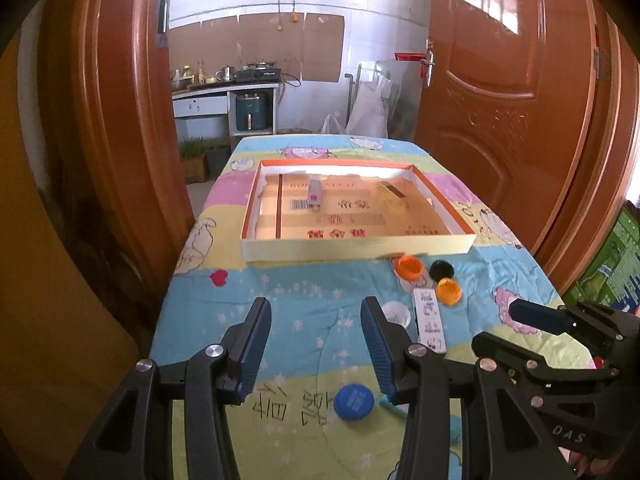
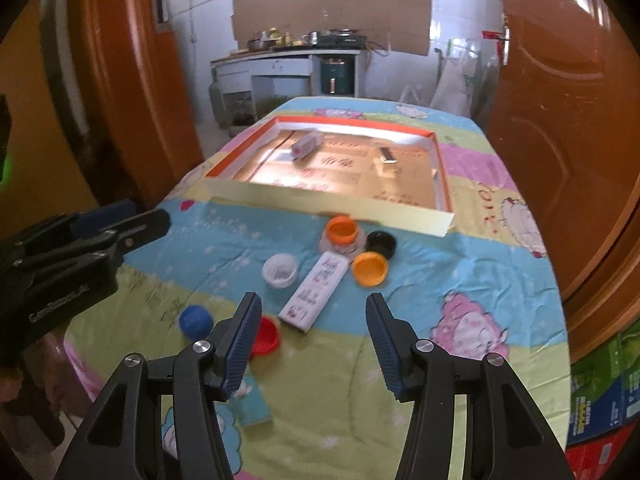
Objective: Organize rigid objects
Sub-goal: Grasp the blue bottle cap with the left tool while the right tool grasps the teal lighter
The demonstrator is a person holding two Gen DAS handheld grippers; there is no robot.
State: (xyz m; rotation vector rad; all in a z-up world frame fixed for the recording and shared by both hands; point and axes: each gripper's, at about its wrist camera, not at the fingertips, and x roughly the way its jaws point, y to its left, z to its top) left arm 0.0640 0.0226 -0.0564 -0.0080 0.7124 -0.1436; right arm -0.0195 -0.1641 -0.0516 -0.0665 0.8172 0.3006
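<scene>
**Both grippers empty, hovering over loose lids and boxes short of the tray**

We are holding the left gripper (image 1: 316, 320) and the right gripper (image 2: 314, 318) above the quilted table (image 1: 304, 292), jaws apart on both, nothing between the pads.

We are using the shallow cardboard tray (image 1: 360, 246) as landmark. Two small boxes are already lying inside it. Everything else is sitting on the near side of the tray: an orange lid (image 2: 341, 230) just beside its near wall, a black lid (image 2: 381, 243) and a second orange lid (image 2: 370, 269) a little nearer to us, a white lid (image 2: 280, 271) left of those, then the long white carton (image 2: 315, 292), a red lid (image 2: 265, 335), a blue lid (image 2: 195, 321) and a light blue box (image 2: 254, 400) farthest from the tray.

Key relation: the carton is lying straight ahead of the right gripper, between its fingers in the right wrist view, its long axis running diagonally from its near-left end up toward the tray. We are judging the right hand nearer to it; the left gripper is sitting off to the left, with the blue lid closest. For a grip across the narrow width, we are likely needing a wrist roll to square the jaws to that diagonal.
</scene>
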